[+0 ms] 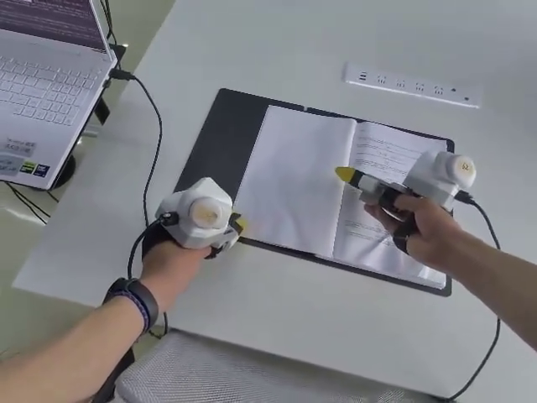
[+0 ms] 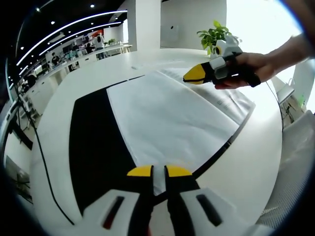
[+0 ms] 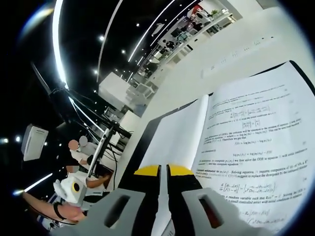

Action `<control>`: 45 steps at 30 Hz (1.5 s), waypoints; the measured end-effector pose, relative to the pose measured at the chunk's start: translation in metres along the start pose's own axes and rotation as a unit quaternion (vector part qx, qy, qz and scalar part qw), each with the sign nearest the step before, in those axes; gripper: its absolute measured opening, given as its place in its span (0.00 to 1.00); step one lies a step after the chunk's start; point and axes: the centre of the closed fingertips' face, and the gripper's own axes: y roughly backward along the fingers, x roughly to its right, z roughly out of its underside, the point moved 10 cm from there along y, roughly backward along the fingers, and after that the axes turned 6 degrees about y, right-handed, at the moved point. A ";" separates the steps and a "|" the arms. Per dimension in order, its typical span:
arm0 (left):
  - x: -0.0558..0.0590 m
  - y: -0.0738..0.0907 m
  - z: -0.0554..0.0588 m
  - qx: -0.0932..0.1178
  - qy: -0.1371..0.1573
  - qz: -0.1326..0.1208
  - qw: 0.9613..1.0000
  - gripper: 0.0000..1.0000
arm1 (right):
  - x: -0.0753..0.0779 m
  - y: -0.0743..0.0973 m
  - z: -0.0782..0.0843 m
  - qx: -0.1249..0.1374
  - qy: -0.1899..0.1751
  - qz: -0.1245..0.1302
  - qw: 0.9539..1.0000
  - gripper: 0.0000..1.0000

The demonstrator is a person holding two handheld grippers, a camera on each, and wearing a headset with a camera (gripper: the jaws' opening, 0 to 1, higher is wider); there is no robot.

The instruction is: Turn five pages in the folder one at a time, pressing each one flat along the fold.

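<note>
table point(image 1: 277, 42): white, takes up most of my head view; everything below sits on it.
folder point(image 1: 214, 138): black, lying open flat at centre. Bare inner cover shows on its 9 o'clock side, pages over the rest. In the left gripper view point(image 2: 93, 142) it lies straight ahead of the jaws.
laptop point(image 1: 42, 75): white, open, at 10 o'clock from the folder, well apart, partly cut off by the frame.
blank page point(image 1: 289, 176): white sheet on the 9 o'clock side of the fold, near edge close to the folder's near edge.
printed page point(image 1: 394, 151): text sheet on the 3 o'clock side of the fold. I can see formula lines in the right gripper view point(image 3: 246, 142) but can't read them.
power strip point(image 1: 413, 85): white, at 1 o'clock beyond the folder, apart from it.
right gripper point(image 1: 343, 175): comes in from 4 o'clock, yellow tips at the fold between the two pages. In its own view point(image 3: 163, 170) the jaws are drawn together, thin slit only. I can't tell if the tips touch paper.
left gripper point(image 1: 236, 224): at 7 o'clock of the folder, tips at the blank page's near corner. In its own view point(image 2: 158, 171) the jaws are narrow, almost together. I can't tell if the page edge is caught.
cable point(image 1: 156, 143): black, runs from the laptop side toward 6 o'clock, just beside the folder's edge.
</note>
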 end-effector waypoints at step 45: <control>0.006 0.006 -0.005 -0.006 0.000 0.007 1.000 0.10 | 0.044 -0.039 -0.041 0.060 -0.056 -0.003 0.997 0.00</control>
